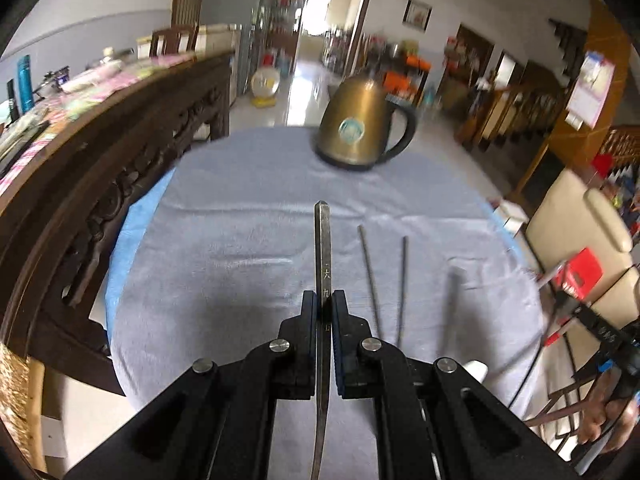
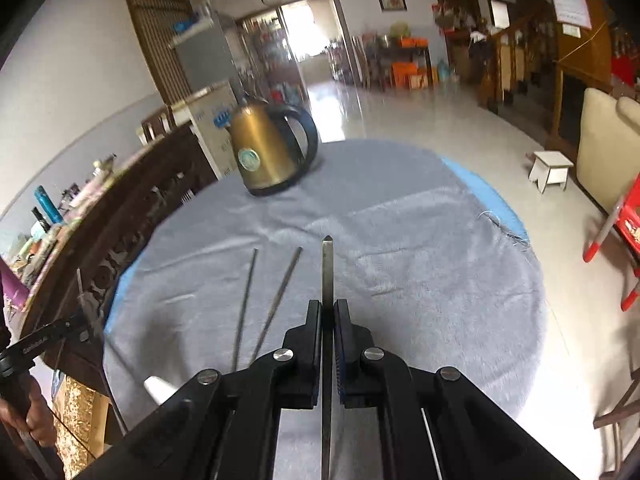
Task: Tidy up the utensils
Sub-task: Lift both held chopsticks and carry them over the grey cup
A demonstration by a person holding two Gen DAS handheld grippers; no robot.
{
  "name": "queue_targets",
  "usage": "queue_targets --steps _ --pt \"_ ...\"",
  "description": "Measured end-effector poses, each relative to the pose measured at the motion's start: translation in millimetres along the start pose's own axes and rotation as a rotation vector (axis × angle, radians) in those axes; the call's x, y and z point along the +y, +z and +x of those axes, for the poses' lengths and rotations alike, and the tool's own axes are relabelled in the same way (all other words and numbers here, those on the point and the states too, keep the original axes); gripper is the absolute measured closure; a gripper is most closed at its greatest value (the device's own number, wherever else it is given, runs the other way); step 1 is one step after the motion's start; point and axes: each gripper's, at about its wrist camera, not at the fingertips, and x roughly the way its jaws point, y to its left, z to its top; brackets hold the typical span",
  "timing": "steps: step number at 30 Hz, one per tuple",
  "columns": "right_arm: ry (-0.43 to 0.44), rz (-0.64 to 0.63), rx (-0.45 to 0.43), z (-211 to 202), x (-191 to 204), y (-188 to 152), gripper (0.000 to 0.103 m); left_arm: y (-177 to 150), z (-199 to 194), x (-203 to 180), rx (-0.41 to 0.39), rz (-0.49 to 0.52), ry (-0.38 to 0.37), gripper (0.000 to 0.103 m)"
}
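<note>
1. Steel handles run out from both tools: the left tool [image 1: 324, 300] is clamped on a flat utensil handle [image 1: 323, 240], and the right tool [image 2: 328, 308] pinches a second handle [image 2: 327, 268] the same way.
2. Each utensil is held above the grey cloth [image 1: 240, 240] on the worktop, probably for carrying to its place.
3. Two metal chopsticks [image 1: 386, 280] lie close together on the cloth between the tools, likely already sorted.
4. Well beyond them, a brass-coloured kettle [image 1: 356, 128] stands at the far edge.

Open grey cloth [image 2: 420, 280] ahead — only kettle [image 2: 268, 148] and two chopsticks [image 2: 264, 304] obstruct.
</note>
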Motion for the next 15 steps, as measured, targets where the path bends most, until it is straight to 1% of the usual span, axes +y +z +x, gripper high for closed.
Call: queue_targets --steps 2,5,8,11,15 --pt "0.011 0.007 -0.031 -17 4 -8 0.096 -9 -21 -5 -0.050 -0.012 -0.046 0.096" --pt "0.040 0.019 -0.077 -37 12 -19 0.096 -12 -50 -10 -0.110 -0.012 -0.086 0.096" --pt "0.077 0.030 -0.127 -60 19 -23 0.096 -12 -79 -18 -0.188 -0.019 -0.146 0.096" --pt "0.104 0.021 -0.206 -85 29 -23 0.096 -10 -98 -28 -0.274 -0.012 -0.162 0.096" --pt "0.136 0.008 -0.340 -117 46 -21 0.096 -12 -123 -36 -0.431 -0.008 -0.174 0.096"
